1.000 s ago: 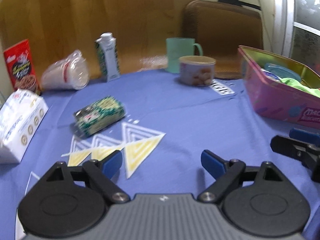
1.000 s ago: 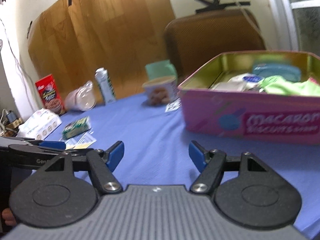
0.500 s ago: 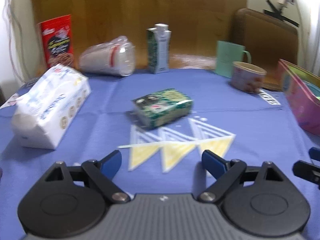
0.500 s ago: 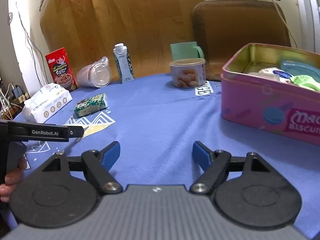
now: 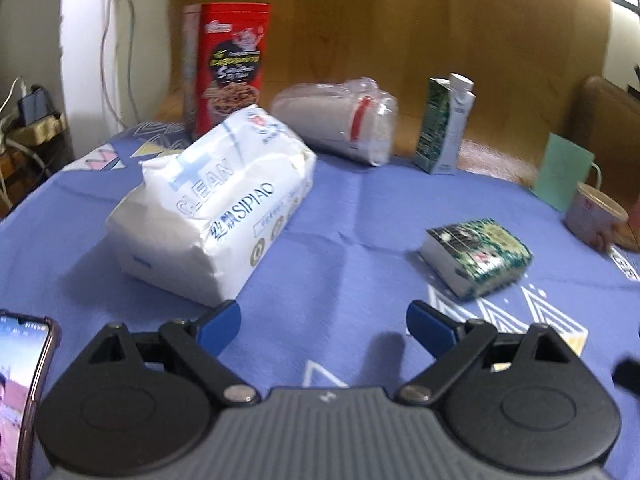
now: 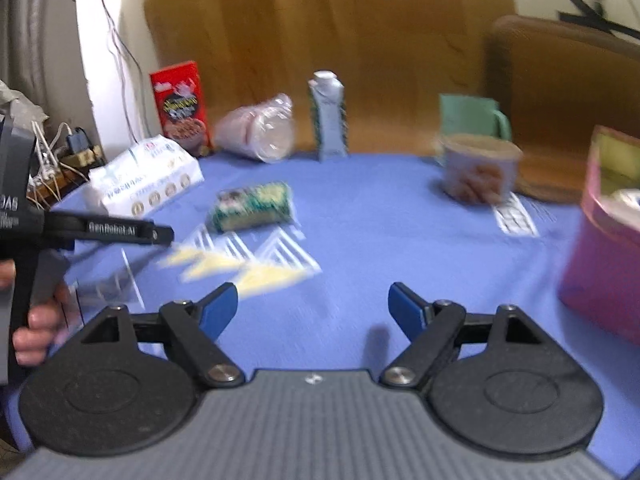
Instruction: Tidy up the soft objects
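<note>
A large white tissue pack [image 5: 216, 208] lies on the blue tablecloth just ahead and left of my left gripper [image 5: 323, 322], which is open and empty. A small green patterned tissue packet [image 5: 478, 254] lies ahead to the right. In the right wrist view the same white pack [image 6: 144, 178] and green packet [image 6: 252, 206] sit further off. My right gripper [image 6: 313, 306] is open and empty above the cloth. The pink tin [image 6: 608, 240] holding soft items is at the right edge. The left gripper shows at the left of this view [image 6: 100, 230].
At the back stand a red cereal box [image 5: 230, 64], a wrapped stack of cups [image 5: 340, 124], a milk carton [image 5: 444, 124], a green mug [image 6: 472, 116] and a snack cup [image 6: 478, 170]. A phone [image 5: 20, 380] lies at lower left. Cables hang beyond the table's left edge.
Both grippers have swung left. The white tissue pack has come close and central in the left view; the pink tin has slid to the right edge of the right view. Both stay open.
</note>
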Demonstrator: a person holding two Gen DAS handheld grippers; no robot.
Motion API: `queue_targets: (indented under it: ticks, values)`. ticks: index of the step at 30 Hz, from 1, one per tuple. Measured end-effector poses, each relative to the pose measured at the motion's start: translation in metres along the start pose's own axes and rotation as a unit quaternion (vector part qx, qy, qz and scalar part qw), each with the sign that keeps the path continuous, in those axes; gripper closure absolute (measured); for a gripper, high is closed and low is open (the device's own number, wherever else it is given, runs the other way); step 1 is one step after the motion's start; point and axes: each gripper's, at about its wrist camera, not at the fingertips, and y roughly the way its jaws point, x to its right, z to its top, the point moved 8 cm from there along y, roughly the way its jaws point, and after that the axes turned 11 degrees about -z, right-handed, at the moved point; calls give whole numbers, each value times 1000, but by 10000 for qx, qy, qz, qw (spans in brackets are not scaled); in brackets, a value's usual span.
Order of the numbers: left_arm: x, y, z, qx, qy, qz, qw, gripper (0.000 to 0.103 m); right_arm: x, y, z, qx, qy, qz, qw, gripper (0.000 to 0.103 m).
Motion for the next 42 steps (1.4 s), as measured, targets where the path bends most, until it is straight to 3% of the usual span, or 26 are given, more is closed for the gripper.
queue_targets:
  ticks: [7,11,16,22,25,26,33,42]
  values:
    - [3,3,-1,-22,84,173,9998,10,-25,54,48,283,-8,56,9996,15]
    - [2,3,-1,-14,75,212,9997,10,-38,88,59,46,149,162,9997,13]
    - [1,4,-1,-21,96,212,9997,10,-56,113,47,-370,-126,244,9989,12]
    - [1,5,0,-26,104,199,9997,9,-55,114,45,-513,-49,402,9979,10]
    - [1,5,0,-26,102,190,9998,9,-57,113,46,-471,-138,490,9976,28]
    - [2,4,0,-28,106,193,9998,8,-59,113,46,-451,-175,486,9976,30]
    - [3,4,-1,-46,129,217,9997,7,-47,103,41,-477,-104,477,9977,31]
    - [5,7,-1,-122,254,281,9992,4,-4,60,18,-467,-21,383,9982,30]
